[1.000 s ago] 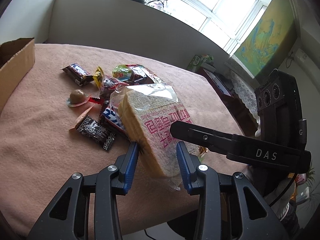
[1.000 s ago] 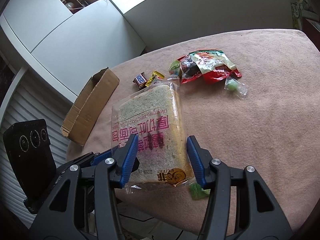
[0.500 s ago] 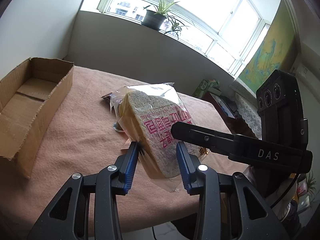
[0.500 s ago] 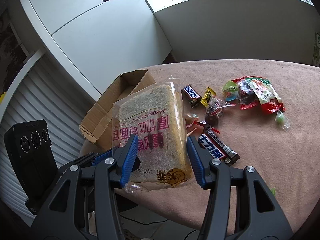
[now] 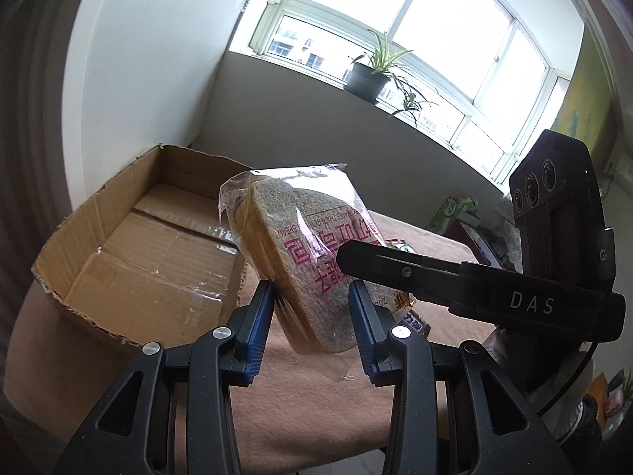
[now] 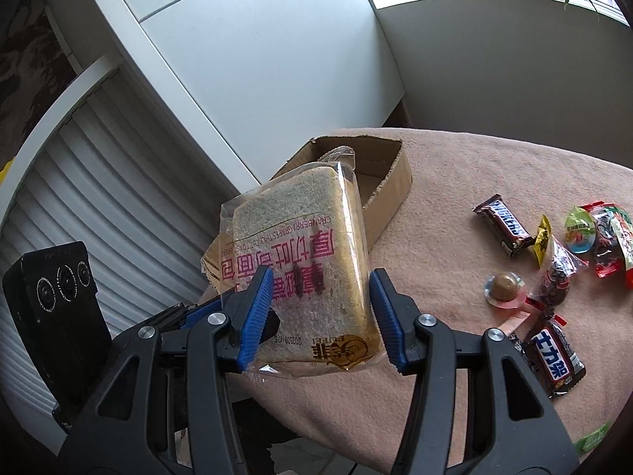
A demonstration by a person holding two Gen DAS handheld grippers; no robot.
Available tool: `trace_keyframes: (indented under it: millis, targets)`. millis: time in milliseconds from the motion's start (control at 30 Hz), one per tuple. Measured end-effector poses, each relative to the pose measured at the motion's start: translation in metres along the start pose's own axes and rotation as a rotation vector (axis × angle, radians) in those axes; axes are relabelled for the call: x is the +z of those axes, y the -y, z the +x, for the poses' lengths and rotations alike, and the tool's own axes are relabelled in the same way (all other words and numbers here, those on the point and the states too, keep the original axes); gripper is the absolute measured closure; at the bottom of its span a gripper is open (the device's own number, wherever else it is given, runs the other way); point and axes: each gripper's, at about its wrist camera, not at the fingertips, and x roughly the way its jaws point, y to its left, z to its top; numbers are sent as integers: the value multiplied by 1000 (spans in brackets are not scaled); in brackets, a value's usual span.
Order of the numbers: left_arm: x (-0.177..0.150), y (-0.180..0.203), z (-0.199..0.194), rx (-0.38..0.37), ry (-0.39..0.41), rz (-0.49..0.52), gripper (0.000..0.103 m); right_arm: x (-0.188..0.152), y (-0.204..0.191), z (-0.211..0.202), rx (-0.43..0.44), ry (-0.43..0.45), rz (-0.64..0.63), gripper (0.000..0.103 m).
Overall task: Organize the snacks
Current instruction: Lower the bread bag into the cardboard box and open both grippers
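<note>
I have the left gripper (image 5: 310, 324) nearest my lens, its blue-padded jaws clamped on the lower corner of the bag of sliced bread (image 5: 304, 249), pressing the plastic from either side; the right gripper (image 6: 320, 316) has its jaws clamped on the same loaf (image 6: 304, 261) across its wider face, so the bread hangs between both tools, tilted, clear of the bench (image 6: 494, 158); in the left view the right tool's black arm crosses just to the right of the loaf.

Taking the loaf as my mark: directly beyond it and to its left, in the left view, sits the open cardboard box (image 5: 130, 261), its taped floor bare as far as I can see; in the right view the same box (image 6: 379, 178) shows behind the loaf's top edge, on the pink-covered bench.

To the right of the loaf in the right view, lying on the bench, I see a dark chocolate bar with white lettering (image 6: 554, 360) nearest; beyond it a round brown sweet in clear wrap (image 6: 503, 285); a dark sweet in a clear packet (image 6: 560, 273); then a Snickers bar (image 6: 504, 229), a yellow-wrapped sweet (image 6: 542, 237), a green jelly cup (image 6: 579, 229) and a red and green packet (image 6: 613, 245).

Farthest beyond the loaf in the left view, a potted plant (image 5: 368, 79) stands on the window sill.
</note>
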Motion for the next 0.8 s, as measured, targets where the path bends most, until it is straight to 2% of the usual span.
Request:
trace_keyframes:
  millis: [233, 467, 633, 733, 800]
  targets:
    - [8, -43, -14, 53, 26, -45, 66, 15, -29, 38, 20, -29, -31, 49]
    - [12, -67, -13, 86, 24, -78, 66, 18, -42, 69, 20, -60, -45, 49]
    - [15, -79, -8, 112, 21, -84, 65, 21, -49, 80, 15, -72, -61, 49]
    - [15, -81, -3, 179, 26, -69, 65, 22, -51, 75, -5, -57, -74, 49]
    - [14, -85, -1, 198, 24, -80, 66, 22, -51, 70, -9, -48, -74, 49]
